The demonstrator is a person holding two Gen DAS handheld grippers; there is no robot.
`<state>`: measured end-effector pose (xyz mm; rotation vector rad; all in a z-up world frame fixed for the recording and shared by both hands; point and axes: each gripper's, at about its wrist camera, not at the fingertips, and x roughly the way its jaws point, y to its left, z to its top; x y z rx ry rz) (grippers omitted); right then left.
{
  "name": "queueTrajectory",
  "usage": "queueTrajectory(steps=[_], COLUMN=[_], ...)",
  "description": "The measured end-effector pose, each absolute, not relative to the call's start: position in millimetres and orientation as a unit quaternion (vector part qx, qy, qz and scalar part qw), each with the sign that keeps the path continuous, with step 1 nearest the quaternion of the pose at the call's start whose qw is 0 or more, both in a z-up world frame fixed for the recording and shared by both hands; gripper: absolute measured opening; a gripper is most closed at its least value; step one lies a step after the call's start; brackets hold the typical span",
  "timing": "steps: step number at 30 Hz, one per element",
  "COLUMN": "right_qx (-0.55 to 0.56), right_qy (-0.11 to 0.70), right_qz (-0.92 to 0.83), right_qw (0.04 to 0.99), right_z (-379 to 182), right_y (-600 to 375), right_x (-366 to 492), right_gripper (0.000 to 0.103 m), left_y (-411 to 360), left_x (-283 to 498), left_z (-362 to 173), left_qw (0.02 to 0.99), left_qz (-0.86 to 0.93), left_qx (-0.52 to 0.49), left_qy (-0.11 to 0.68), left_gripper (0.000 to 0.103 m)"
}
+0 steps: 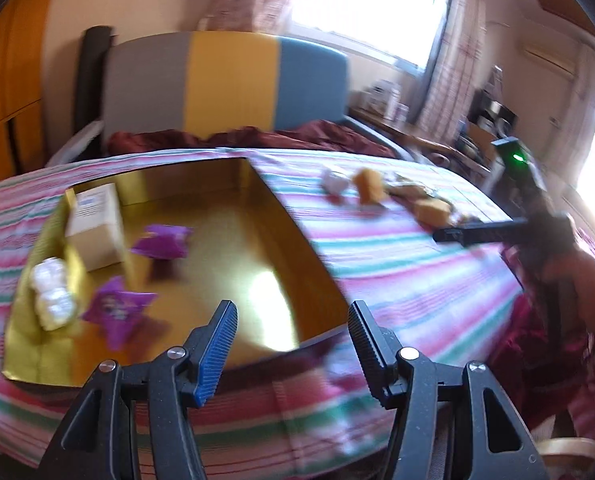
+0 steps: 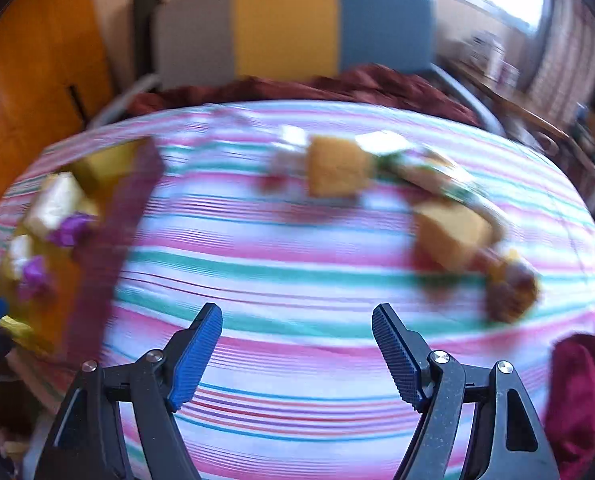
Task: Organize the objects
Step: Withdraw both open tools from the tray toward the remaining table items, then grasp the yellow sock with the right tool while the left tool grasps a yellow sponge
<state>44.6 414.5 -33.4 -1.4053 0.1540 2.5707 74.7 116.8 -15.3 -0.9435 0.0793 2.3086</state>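
Observation:
A gold-lined box lies on the striped cloth. Inside it sit a cream carton, two purple packets and white wrapped pieces. My left gripper hovers open over the box's near rim, nothing between its fingers. Loose items lie farther right on the cloth: a pale wrapped piece and tan blocks. My right gripper is open and empty above bare cloth, with a tan block, another and a brown-yellow packet beyond it. The box is at its left.
A chair back in grey, yellow and blue stands behind the table with dark red fabric draped below it. The other gripper's black body reaches in at the right of the left wrist view. Both views are motion-blurred.

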Motion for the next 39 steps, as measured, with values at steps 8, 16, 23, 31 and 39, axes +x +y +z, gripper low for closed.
queueTrajectory(steps=[8,16,23,31,39], right_qx=[-0.449,-0.475,-0.474,-0.488,-0.492], right_qy=[0.069,0.106,0.108,0.130,0.144], right_qz=[0.863,0.845,0.854,0.846,0.836], right_qw=[0.222,0.221,0.185,0.170,0.197], right_z=[-22.9,-48.0,-61.9,-67.2,-64.3], right_y=[531.8,591.4,587.5,585.2,590.0], right_x=[56.7,47.6,43.7,46.1,56.6], right_gripper=[0.079,0.083,0.060,0.041,0.039], left_y=[157.4,176.5,198.1,245.5,307.4], left_x=[92.2,99.0,101.5,82.2,58.5], left_z=[-8.1,-9.8,-13.5,-17.9,-28.3], left_qw=[0.365,0.375,0.386,0.411,0.427], left_qz=[0.858,0.849,0.838,0.809,0.786], left_qx=[-0.357,-0.369,-0.378,-0.411,-0.436], left_qy=[0.057,0.061,0.082,0.085,0.101], left_gripper=[0.059,0.059,0.059,0.059,0.072])
